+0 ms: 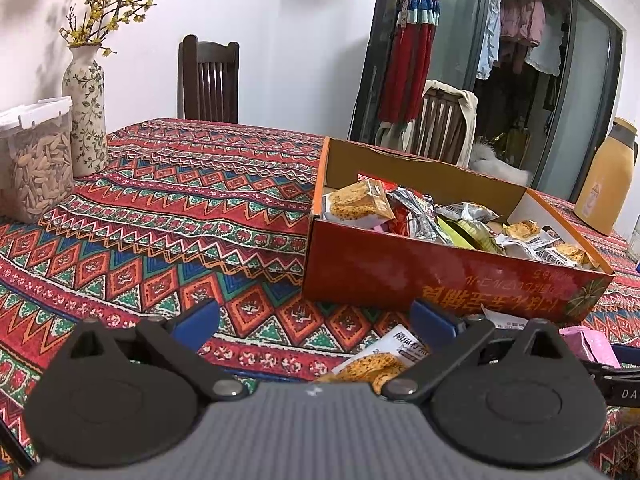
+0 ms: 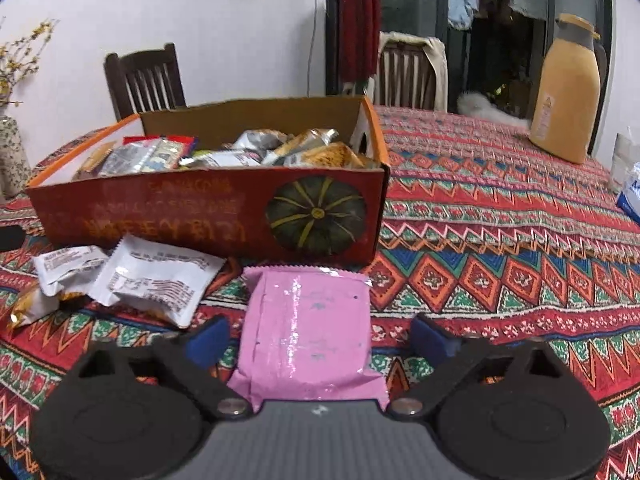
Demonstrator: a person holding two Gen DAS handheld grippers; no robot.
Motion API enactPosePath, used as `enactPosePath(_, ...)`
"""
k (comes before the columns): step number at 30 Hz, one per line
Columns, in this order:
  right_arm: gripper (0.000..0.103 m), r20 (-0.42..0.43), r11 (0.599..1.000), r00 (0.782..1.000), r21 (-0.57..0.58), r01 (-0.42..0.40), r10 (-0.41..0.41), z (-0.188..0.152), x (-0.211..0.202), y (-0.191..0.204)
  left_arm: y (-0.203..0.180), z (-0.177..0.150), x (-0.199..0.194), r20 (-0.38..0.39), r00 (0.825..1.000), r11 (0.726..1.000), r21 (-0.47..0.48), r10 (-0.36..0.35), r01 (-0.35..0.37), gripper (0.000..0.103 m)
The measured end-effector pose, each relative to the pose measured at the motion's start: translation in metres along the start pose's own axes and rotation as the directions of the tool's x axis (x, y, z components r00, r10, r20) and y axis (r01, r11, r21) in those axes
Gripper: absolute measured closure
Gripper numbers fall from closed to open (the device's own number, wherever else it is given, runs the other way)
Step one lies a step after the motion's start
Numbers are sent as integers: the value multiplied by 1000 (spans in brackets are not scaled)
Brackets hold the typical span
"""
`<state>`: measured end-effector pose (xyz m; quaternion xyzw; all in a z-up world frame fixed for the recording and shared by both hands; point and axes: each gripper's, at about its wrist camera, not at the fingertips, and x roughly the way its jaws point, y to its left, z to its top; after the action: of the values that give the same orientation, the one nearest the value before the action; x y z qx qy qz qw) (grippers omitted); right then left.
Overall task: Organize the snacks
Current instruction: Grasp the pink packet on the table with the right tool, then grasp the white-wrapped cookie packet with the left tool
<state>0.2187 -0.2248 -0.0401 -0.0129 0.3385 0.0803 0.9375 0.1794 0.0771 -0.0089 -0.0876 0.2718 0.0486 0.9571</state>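
Note:
An open red cardboard box (image 1: 440, 280) (image 2: 180, 216) with a pumpkin picture stands on the patterned tablecloth and holds several snack packets (image 1: 356, 200) (image 2: 256, 148). A pink packet (image 2: 308, 320) (image 1: 588, 344) lies flat in front of the box, between the fingers of my right gripper (image 2: 318, 338). The blue pads stand clear of it on both sides, so that gripper is open. White packets (image 2: 160, 280) lie to its left. My left gripper (image 1: 316, 320) is open above the cloth, and an orange-and-white snack packet (image 1: 380, 360) lies partly under its right finger.
A flowered vase (image 1: 86, 108) and a clear container of seeds (image 1: 36, 160) stand at the table's far left. A yellow jug (image 2: 568, 92) (image 1: 608, 176) stands at the far right, with a blue-and-white pack (image 2: 632, 196) near the right edge. Dark wooden chairs (image 1: 210, 80) stand behind the table.

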Motion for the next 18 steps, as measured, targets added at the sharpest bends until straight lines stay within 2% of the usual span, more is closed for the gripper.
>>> enactPosePath(1, 34, 15, 1000, 1000, -11, -11, 11, -2, -3, 1, 0, 0, 0, -1, 1000, 1000, 1, 0, 0, 0)
enactPosePath(2, 42, 27, 1000, 999, -19, -22, 22, -4, -6, 2, 0, 0, 1, -2, 1000, 1000, 1, 1, -1, 0)
enactPosePath(18, 42, 193, 998, 981, 58, -16, 4, -7, -32, -8, -2, 0, 4, -3, 999, 999, 6, 39, -39, 0)
